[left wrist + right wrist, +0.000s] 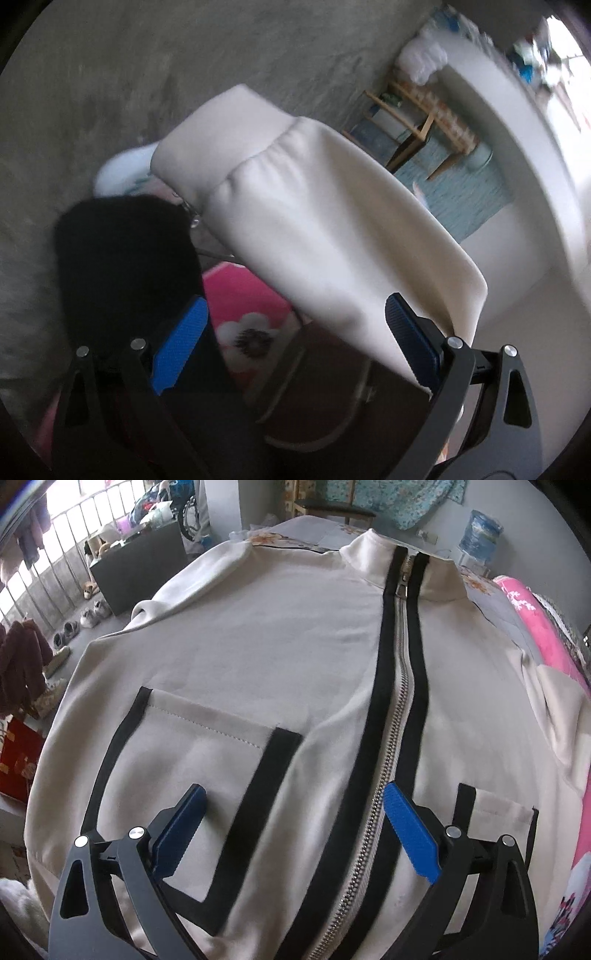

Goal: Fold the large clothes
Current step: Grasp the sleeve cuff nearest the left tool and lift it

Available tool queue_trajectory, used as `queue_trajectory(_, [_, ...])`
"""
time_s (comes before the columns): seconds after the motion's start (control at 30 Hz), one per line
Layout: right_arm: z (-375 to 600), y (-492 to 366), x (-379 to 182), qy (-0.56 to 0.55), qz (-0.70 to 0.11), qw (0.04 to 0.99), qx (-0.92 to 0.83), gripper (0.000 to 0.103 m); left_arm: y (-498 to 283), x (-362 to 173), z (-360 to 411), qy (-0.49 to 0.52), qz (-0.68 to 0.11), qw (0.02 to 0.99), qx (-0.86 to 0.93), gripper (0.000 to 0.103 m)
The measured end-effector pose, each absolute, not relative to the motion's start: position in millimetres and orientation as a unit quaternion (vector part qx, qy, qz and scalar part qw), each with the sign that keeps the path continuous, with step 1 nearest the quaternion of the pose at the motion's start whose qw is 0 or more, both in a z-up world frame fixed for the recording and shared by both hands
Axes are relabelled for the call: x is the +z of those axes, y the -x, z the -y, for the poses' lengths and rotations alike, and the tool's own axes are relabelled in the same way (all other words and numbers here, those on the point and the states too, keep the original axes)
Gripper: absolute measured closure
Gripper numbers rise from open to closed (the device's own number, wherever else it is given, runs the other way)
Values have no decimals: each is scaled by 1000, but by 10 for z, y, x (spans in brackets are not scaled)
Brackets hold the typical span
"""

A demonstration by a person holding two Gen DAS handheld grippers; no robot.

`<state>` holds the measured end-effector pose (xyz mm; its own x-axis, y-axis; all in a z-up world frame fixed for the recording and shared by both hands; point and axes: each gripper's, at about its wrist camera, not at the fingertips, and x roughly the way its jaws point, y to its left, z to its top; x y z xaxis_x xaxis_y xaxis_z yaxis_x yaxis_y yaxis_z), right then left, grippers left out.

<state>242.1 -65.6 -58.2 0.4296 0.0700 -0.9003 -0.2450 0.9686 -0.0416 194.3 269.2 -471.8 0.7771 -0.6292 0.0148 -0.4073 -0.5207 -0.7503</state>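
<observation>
From my remote seat, the fold has barely begun. The cream zip jacket (258,657) lies face up and spread flat across the bed (491,602), collar at the far end, hem nearest my right claw (295,834). Its body shows no fold yet; I judge that both sides and the hem-to-collar fold are left to do.

My right claw hangs over the lower front with its jaws wide apart and nothing between them, one blue pad above the near pocket (207,760), the other just beside the metal zipper (391,746).

My left claw (291,339) also stands apart, gripping nothing. A sleeve (314,221) with a gathered, ribbed cuff (218,136) runs across its view and lies against the right-hand pad rather than between the two, so I read it as loose, not clamped. That view is blurred, and whether the sleeve is draped or falling I cannot tell.

The jacket is pale cream with black tape flanking the zipper and edging two front pockets. The zipper is closed nearly to the stand-up collar (399,565). The far sleeve stretches out toward the bed's edge. A pink blanket (535,627) lies alongside.
</observation>
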Motion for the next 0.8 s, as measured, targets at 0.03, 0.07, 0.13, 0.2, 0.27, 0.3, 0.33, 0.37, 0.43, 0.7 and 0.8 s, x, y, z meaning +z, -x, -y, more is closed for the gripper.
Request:
queue_trajectory(0.03, [649,-2430,-581,85,-527,841,93,9,-1970,-4785,-2635,868,-288,378,-143,10])
queue_trajectory(0.07, [638,-2436,-577,88,-528,839,91,9,-2026,-4872,-2571,877,-270,370,-143,10])
queue_trajectory(0.13, [623,-2449,-569,91,-531,838,89,9,-2114,-4982,-2533,882,-253,370,-143,10])
queue_trajectory(0.2, [605,-2460,-562,92,-533,837,87,9,-2229,-5147,-2495,882,-255,376,-126,10])
queue_trajectory(0.27, [589,-2468,-558,92,-532,837,87,9,-2286,-5274,-2477,891,-249,363,-113,14])
queue_trajectory(0.3, [576,-2468,-560,92,-531,838,88,9,-2315,-5316,-2482,891,-246,366,-106,20])
queue_trajectory(0.33, [566,-2468,-564,93,-530,838,88,9,-2333,-5325,-2500,889,-250,370,-99,31])
queue_trajectory(0.37, [561,-2473,-565,93,-528,839,89,9,-2336,-5313,-2526,888,-251,374,-95,43])
queue_trajectory(0.43, [551,-2482,-564,94,-525,841,90,9,-2383,-5250,-2633,877,-252,397,-97,59])
queue_trajectory(0.7, [605,-2421,-531,84,-510,850,96,9,-2336,-4382,-3708,759,-296,575,-67,91])
queue_trajectory(0.8, [682,-2346,-491,72,-499,858,97,9,-2220,-3747,-4272,697,-296,652,-41,92])
